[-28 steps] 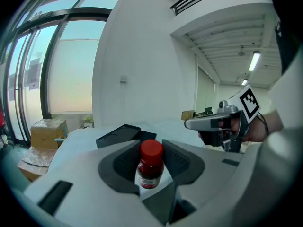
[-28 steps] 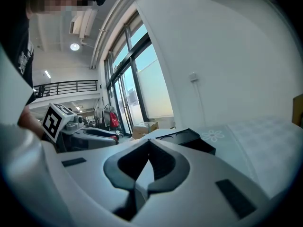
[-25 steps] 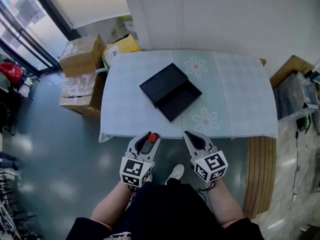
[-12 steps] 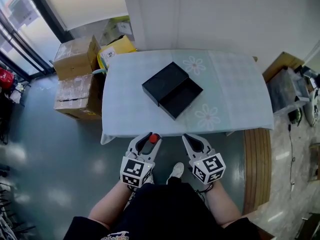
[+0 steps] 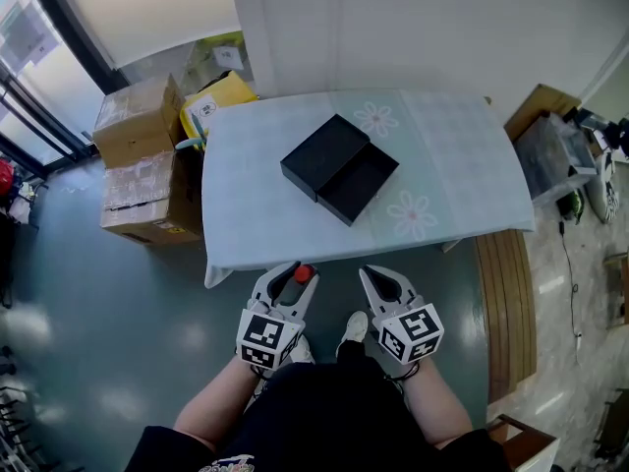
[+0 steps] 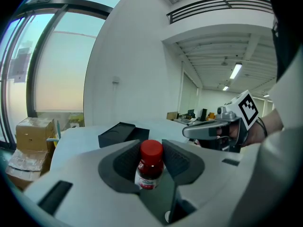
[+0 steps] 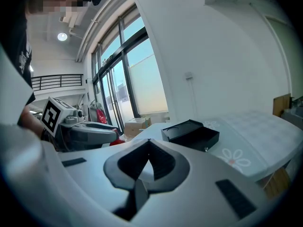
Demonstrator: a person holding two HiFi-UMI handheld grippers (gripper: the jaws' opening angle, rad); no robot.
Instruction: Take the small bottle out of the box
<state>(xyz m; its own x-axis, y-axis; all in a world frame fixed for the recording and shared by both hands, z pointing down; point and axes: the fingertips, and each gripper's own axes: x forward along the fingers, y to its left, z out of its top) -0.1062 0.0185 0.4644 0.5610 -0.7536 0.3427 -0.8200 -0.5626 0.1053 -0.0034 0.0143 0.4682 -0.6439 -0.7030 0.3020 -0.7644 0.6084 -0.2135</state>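
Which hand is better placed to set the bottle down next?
Left: its tool holds the bottle; the right tool is shut and empty. Both hang short of the table.

Left tongs (image 5: 291, 269) clamped on small bottle (image 5: 303, 274), right tongs (image 5: 371, 271) pressed together, empty

Closed right gripper (image 7: 148, 145) before an open black box (image 7: 191, 135) on the table (image 7: 258, 134)

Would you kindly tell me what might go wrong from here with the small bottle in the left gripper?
The small bottle, clamped in the left gripper, hangs over the floor, short of the table; a loosened grip would likely drop it there. It looks slightly tilted between the pads, so it might twist out.
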